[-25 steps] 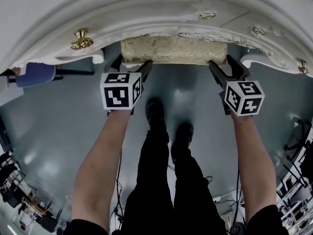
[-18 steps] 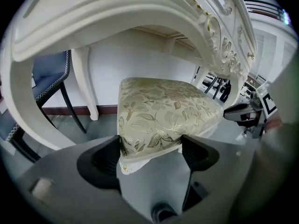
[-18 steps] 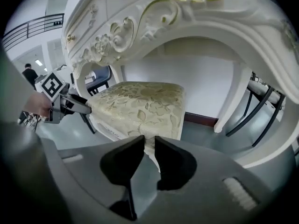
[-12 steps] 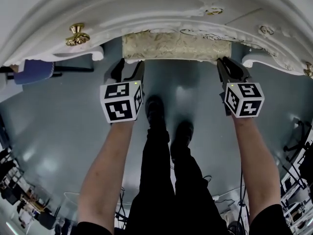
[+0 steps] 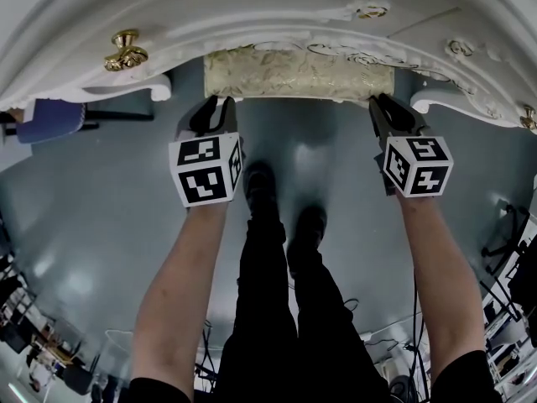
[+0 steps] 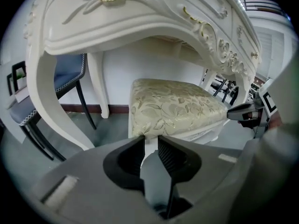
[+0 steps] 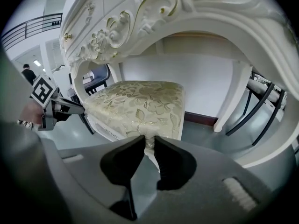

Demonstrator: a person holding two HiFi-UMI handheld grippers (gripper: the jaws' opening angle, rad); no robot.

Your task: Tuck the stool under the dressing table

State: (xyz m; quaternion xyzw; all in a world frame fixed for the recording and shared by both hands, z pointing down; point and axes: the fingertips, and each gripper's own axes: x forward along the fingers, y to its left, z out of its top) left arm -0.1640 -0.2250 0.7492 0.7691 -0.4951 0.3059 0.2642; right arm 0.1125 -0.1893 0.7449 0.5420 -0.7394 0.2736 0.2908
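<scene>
Your right gripper (image 5: 383, 102) is clamped on the stool (image 5: 298, 74) at its near-right corner, and your left gripper (image 5: 218, 102) is closing on the near-left one. The stool's mostly under the dressing table (image 5: 252, 15), so I reckon you'll want an even push farther in.

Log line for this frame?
left gripper: closing on stool corner | right gripper: shut on stool corner | stool: partly under dressing table
</scene>
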